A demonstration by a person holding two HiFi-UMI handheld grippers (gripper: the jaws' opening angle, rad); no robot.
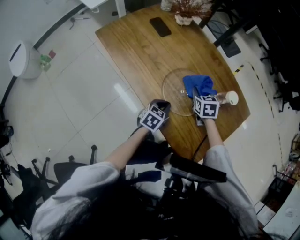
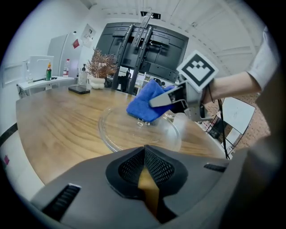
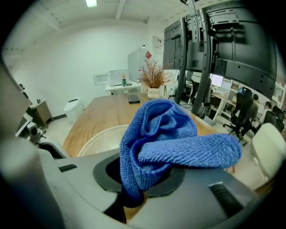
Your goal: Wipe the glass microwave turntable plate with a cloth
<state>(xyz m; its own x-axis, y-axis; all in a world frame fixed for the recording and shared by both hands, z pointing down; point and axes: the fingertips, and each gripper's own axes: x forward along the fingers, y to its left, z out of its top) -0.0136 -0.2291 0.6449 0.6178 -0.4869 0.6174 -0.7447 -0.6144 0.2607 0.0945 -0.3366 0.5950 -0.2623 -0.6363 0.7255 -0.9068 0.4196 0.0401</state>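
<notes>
- Seen from above, a person seated at the edge of a wooden tabletop (image 1: 140, 51) holds a gripper in each hand, both pointed at a round glass plate (image 1: 172, 89) lying flat on the wood
- Right gripper (image 3: 132, 193): jaws clenched on a bunched blue cloth (image 3: 170, 138), which bulges up and out over the jaws
- From the left gripper view, the cloth hangs low over the far half of the plate, its underside at or just above the glass near the raised hub; actual contact cannot be told
- Left gripper (image 2: 144, 150): jaws pressed together at the tips, nothing seen between them, aimed across the plate from just beside its near rim; that stretch of rim is hidden behind the gripper's body
- Plate sits near the person's end of the tabletop, between the two grippers in the head view, with the cloth over its right side
- Farther along the tabletop, well apart from the plate, a dark phone (image 1: 160, 26) lies flat, and a pot of dried branches (image 1: 186, 9) stands at the far edge
</notes>
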